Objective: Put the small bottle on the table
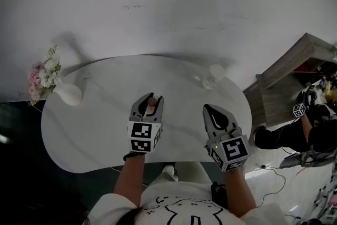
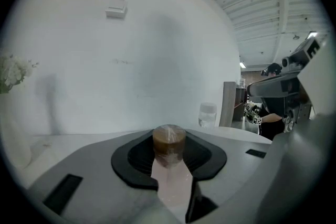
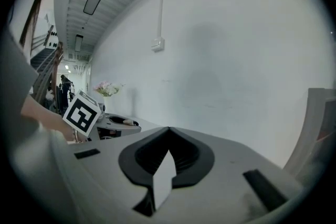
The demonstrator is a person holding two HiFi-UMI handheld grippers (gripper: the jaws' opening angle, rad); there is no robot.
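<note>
White and oval, the smooth table [image 1: 89, 139] is shown in the head view. In the left gripper view, the left gripper [image 2: 169, 135] is clamped on the small bottle [image 2: 169, 147], round and brown-capped, seated between black pads [image 2: 137, 157]. In the right gripper view, the right gripper [image 3: 168, 132] is closed on nothing.

Jaws of the right gripper [image 3: 168, 134] meet at lower centre (nothing between them); flowers [image 3: 106, 88] and the left gripper [image 3: 123, 122] sit mid-left.
</note>
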